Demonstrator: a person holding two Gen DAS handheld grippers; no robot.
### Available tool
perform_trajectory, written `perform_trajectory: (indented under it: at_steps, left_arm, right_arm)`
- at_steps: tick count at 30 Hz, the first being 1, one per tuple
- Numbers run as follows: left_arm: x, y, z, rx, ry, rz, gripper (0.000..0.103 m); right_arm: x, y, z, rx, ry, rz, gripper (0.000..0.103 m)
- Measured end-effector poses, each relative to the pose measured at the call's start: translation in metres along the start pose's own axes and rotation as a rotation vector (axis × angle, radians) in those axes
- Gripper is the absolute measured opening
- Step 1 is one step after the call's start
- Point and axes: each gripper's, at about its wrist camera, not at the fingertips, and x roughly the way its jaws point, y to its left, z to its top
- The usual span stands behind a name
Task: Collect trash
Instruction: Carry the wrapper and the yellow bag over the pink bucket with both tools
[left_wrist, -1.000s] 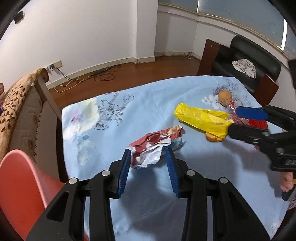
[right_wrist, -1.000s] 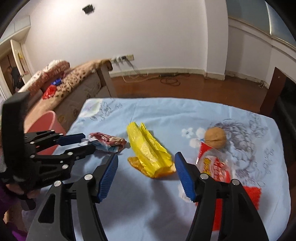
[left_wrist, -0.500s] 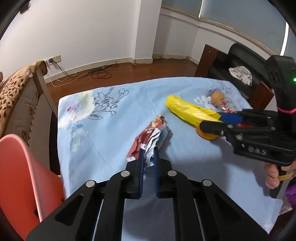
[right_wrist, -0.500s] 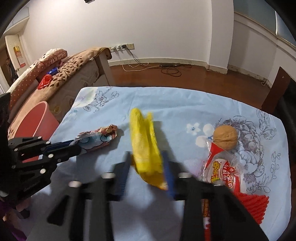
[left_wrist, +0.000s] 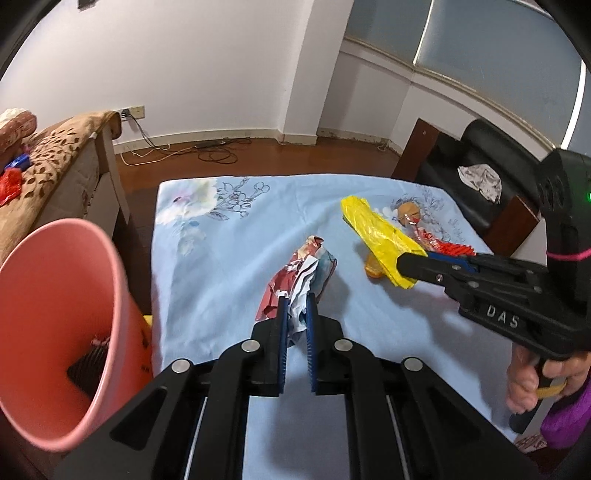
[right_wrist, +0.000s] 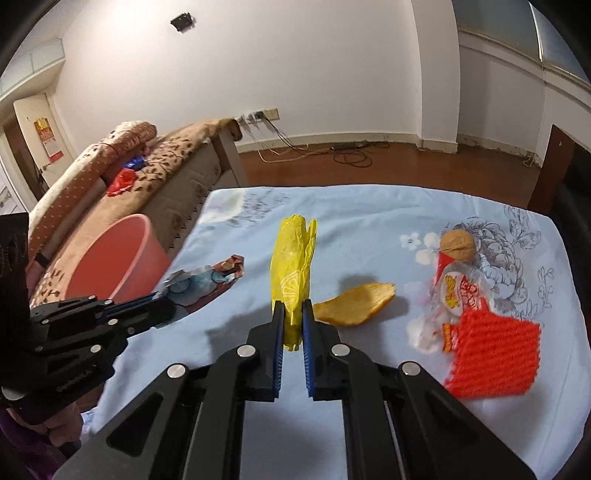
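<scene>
Now, L to R: pink bin (left_wrist: 55, 325) sits off the table's (left_wrist: 229, 258) left edge. Left hand-held gripper (left_wrist: 295, 301) has just closed, clamped on the crumpled wrapper (left_wrist: 299, 273), lifted above the blue cloth. Right hand-held gripper (right_wrist: 293, 306) likewise just closed on the yellow bag (right_wrist: 291, 266). Orange peel (right_wrist: 354, 301), walnut (right_wrist: 457, 245) & red net (right_wrist: 495, 354) lie further right.

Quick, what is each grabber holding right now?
Left gripper: shut on the crumpled wrapper.
Right gripper: shut on the yellow bag.
</scene>
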Motion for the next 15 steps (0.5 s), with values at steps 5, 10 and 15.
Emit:
perform_trajectory:
  at_steps: [5, 10, 15]
  left_arm:
    - [-0.025, 0.005, -0.009, -0.034, -0.032, 0.017, 0.009]
    - [-0.047, 0.011, -0.016, -0.049, -0.072, 0.047, 0.009]
    - [-0.069, 0.020, -0.018, -0.075, -0.117, 0.062, 0.009]
  right_arm:
    - [-0.015, 0.019, -0.008, -0.001, -0.012, 0.011, 0.009]
    - [-0.018, 0.042, -0.011, -0.013, -0.007, 0.025, 0.009]
    - [-0.021, 0.064, -0.013, -0.036, -0.013, 0.036, 0.009]
